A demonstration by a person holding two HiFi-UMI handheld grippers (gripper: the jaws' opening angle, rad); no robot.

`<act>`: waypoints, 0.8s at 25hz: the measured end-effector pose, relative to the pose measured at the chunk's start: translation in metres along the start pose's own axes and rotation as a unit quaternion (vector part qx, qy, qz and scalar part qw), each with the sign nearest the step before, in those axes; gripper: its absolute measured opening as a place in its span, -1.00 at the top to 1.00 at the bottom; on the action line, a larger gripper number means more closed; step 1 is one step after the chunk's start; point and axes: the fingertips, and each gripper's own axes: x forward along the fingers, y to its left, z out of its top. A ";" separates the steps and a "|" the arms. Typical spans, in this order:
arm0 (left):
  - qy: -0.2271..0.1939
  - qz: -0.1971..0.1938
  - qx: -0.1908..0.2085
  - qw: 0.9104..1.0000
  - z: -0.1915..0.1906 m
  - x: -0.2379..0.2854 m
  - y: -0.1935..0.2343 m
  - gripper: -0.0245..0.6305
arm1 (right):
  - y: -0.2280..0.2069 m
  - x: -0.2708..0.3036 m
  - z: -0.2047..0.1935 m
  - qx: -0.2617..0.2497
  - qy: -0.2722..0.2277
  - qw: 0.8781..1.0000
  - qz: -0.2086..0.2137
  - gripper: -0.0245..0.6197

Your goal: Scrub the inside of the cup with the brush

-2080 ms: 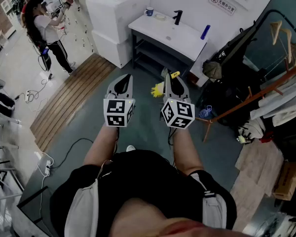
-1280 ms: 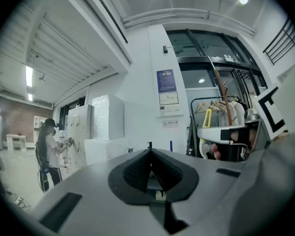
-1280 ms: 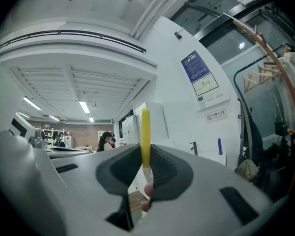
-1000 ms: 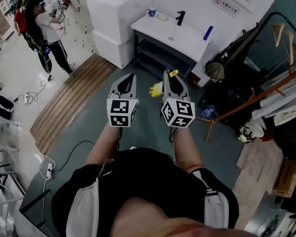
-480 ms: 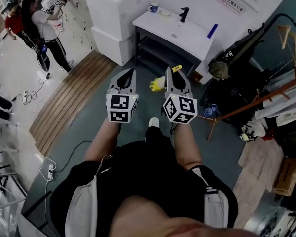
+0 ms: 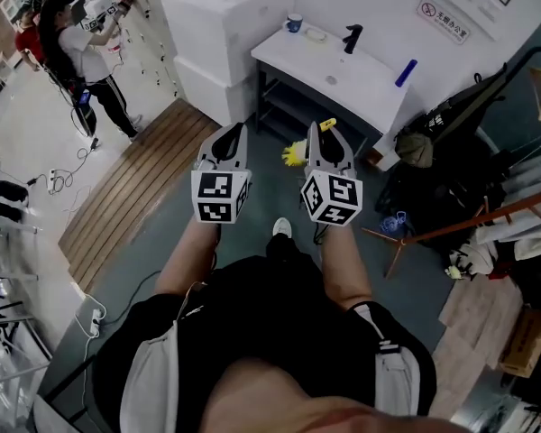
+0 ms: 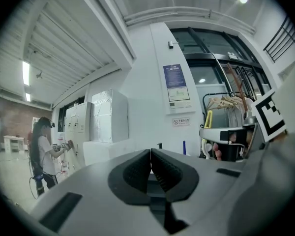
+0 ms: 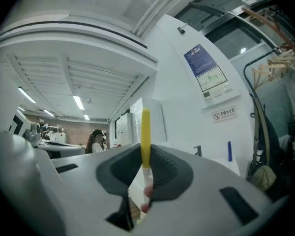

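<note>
Both grippers have come closer to the white washstand [image 6: 371,87] than a second ago, side by side and level, and one shoe [image 6: 282,228] now shows on the floor between the forearms.

The left gripper [image 6: 233,136] has its jaws pressed together with nothing between them; its own view shows the two ribbed pads [image 7: 137,169] meeting in a thin line. The right gripper [image 6: 325,137] is clamped on the brush [image 6: 295,155]. In the right gripper view the yellow handle stands upright between the pads, rising above them. In the head view the yellow bristle end sticks out to the left of the right gripper, into the gap between the two grippers, and a short yellow tip pokes out at the far end of the jaws.

The cup [image 6: 294,23] stands on the far left corner of the washstand top, well apart from both grippers and farther away than either. A black tap [image 6: 351,36] rises behind the basin, and a blue upright thing [image 6: 406,72] stands at the right end of the top.

Far left, a person [image 6: 77,48] works at a white wall.
</note>
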 end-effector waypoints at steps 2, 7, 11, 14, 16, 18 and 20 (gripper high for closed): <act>0.000 0.002 0.000 1.000 0.003 0.027 0.007 0.88 | -0.010 0.027 0.000 -0.002 0.000 1.000 0.005 0.75; 0.002 0.003 0.000 1.000 0.017 0.098 0.018 0.88 | -0.046 0.093 0.009 -0.003 0.002 1.000 0.012 0.75; 0.004 0.006 -0.001 1.000 0.022 0.157 0.023 0.88 | -0.077 0.143 0.013 -0.009 0.002 1.000 0.015 0.75; 0.009 0.009 -0.002 1.000 0.023 0.198 0.022 0.88 | -0.101 0.176 0.009 -0.009 0.009 1.000 0.020 0.75; 0.011 0.011 -0.004 1.000 0.024 0.224 0.022 0.88 | -0.118 0.197 0.007 -0.008 0.011 1.000 0.021 0.75; 0.012 0.011 -0.009 1.000 0.023 0.249 0.022 0.88 | -0.134 0.216 0.006 -0.007 0.011 1.000 0.023 0.75; 0.014 0.012 -0.023 1.000 0.020 0.269 0.022 0.88 | -0.149 0.234 0.004 -0.007 0.013 1.000 0.026 0.75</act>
